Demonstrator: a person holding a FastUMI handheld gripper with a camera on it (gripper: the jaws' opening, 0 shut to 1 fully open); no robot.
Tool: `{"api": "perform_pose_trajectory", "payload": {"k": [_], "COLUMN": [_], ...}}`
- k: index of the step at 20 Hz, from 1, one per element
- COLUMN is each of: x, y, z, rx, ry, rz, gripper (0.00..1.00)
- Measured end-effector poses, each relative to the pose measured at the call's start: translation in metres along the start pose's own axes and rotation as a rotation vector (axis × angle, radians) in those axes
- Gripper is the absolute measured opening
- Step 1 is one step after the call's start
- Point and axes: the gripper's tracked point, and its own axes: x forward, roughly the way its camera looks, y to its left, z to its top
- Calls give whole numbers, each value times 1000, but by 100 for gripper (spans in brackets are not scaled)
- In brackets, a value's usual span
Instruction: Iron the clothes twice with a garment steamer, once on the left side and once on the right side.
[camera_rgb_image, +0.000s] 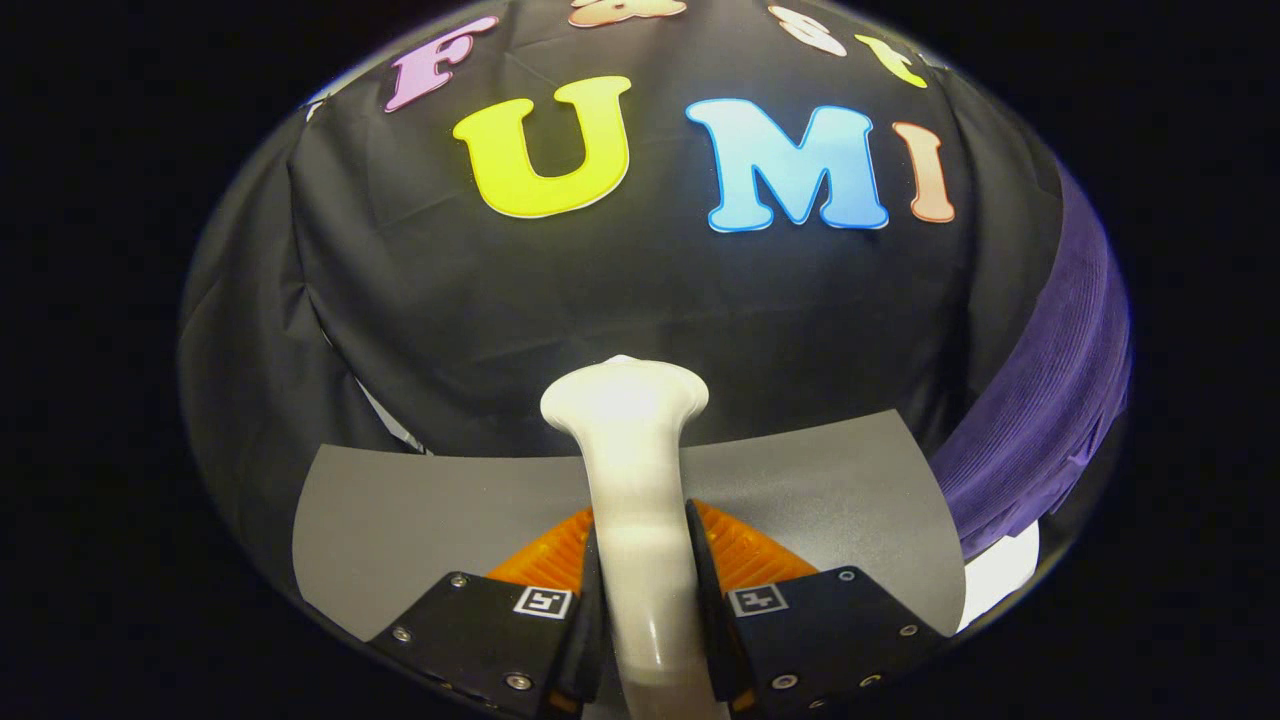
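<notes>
The white garment steamer (630, 470) stands upright between my fingers, its handle clamped on both sides and its flared head rising beyond the fingertips. My gripper (640, 560) is shut on that handle. A purple garment (1050, 400) hangs off to the right of the steamer, well beyond the fingers, and the steamer head is apart from it.
A grey mat (420, 510) lies on the table under and ahead of the fingers. The black cloth wall (560, 290) stands behind the mat. A white patch (1005, 575) shows below the purple garment at the right.
</notes>
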Motion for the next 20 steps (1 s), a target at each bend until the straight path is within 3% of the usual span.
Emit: {"api": "perform_pose_trajectory", "payload": {"k": [7, 20], "x": [-28, -188], "y": [-21, -95], "z": [7, -33], "rx": [100, -43], "ry": [3, -150], "rz": [20, 46], "gripper": [38, 38]}}
